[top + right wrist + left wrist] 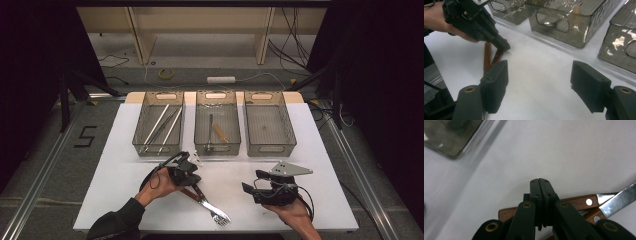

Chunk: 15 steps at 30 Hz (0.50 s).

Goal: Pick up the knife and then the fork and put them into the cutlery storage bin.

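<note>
Smoked bins (216, 145) beyond wooden-handled cutlery (200, 196)

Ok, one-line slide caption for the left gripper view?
Left hand-held gripper, jaws shut, over wooden-handled cutlery on the white table.

Your left tongs (540, 195) are matt black plastic with brass-coloured pivot pins. Just behind them lie 2 handles (574, 203) of reddish-brown wood, smooth, with bright metal rivets, and a polished steel blade (621, 198). The desk (320, 200) beside those handles is matt white and smooth. Beyond the handles, the 3 bins (267, 125) are smoky translucent plastic, glossy, with finely gridded walls. Your right tongs (541, 87) have dull black, faintly grainy pads.
</note>
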### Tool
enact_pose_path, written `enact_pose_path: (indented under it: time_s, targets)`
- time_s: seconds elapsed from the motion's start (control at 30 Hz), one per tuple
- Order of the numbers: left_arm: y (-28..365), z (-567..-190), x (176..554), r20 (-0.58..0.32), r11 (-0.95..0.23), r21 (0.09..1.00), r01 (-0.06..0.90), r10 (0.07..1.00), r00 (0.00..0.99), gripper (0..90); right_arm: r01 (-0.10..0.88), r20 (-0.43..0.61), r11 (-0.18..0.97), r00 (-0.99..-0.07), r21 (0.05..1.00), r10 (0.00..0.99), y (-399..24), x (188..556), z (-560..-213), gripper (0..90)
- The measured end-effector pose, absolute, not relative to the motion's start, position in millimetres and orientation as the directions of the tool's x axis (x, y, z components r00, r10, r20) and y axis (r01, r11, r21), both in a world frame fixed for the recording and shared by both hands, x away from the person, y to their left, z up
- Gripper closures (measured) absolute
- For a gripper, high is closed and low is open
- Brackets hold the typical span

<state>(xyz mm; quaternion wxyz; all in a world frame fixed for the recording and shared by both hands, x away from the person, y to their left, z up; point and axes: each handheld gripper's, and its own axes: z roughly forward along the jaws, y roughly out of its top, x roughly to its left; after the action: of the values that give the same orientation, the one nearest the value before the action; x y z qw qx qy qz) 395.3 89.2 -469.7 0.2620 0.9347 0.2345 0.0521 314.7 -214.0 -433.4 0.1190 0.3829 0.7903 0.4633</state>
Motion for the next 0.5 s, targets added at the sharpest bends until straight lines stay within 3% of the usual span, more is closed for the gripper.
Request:
enact_pose_path:
  time_s: [0.5]
  targets:
    - [111, -469, 382, -0.058, -0.752, 0.456, 0.477, 0.509, 0.859, 88.5, 0.495, 0.163, 0.284, -0.68, 0.821, 0.715, -214, 315, -434, 31.5]
